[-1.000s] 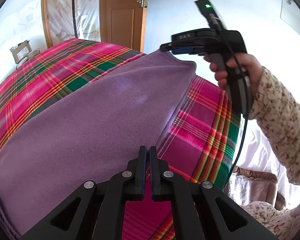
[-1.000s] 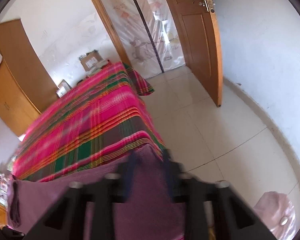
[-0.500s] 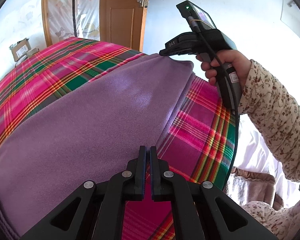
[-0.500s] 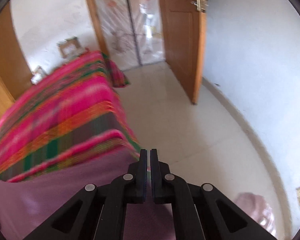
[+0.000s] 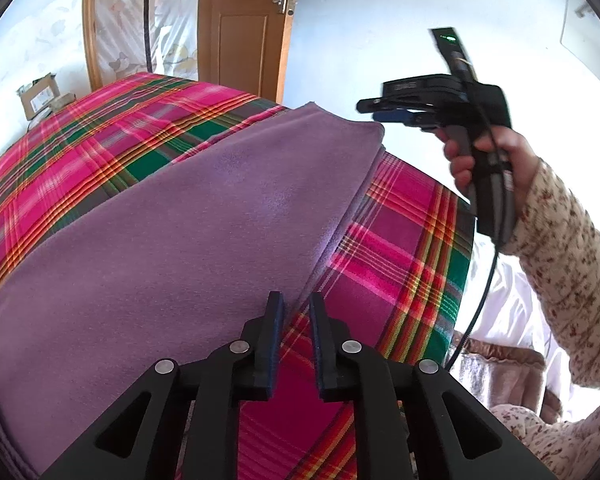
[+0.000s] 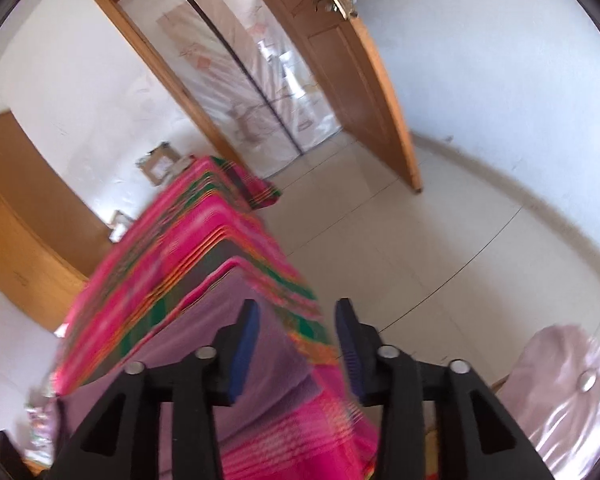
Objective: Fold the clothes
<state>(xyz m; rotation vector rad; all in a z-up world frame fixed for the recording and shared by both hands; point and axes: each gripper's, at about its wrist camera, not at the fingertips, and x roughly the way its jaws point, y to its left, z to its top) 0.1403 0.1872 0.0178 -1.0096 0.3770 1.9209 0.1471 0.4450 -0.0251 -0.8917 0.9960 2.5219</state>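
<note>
The soft purple cloth [image 5: 188, 216] is spread flat on the bed, on top of the pink and green checked blanket [image 5: 400, 248], close to the blanket's near edge.

The jaws of both tools have just been opening. The left tool [image 5: 296, 308] is parted a little at the cloth's near edge, and nothing is pinched. The right tool [image 6: 296, 320] is wide open over the cloth's far corner, with nothing held.

The fold looks finished. The tools should be lifted away slowly, so the cloth is not dragged. The cloth looks smooth, with doubled, even edges.
</note>
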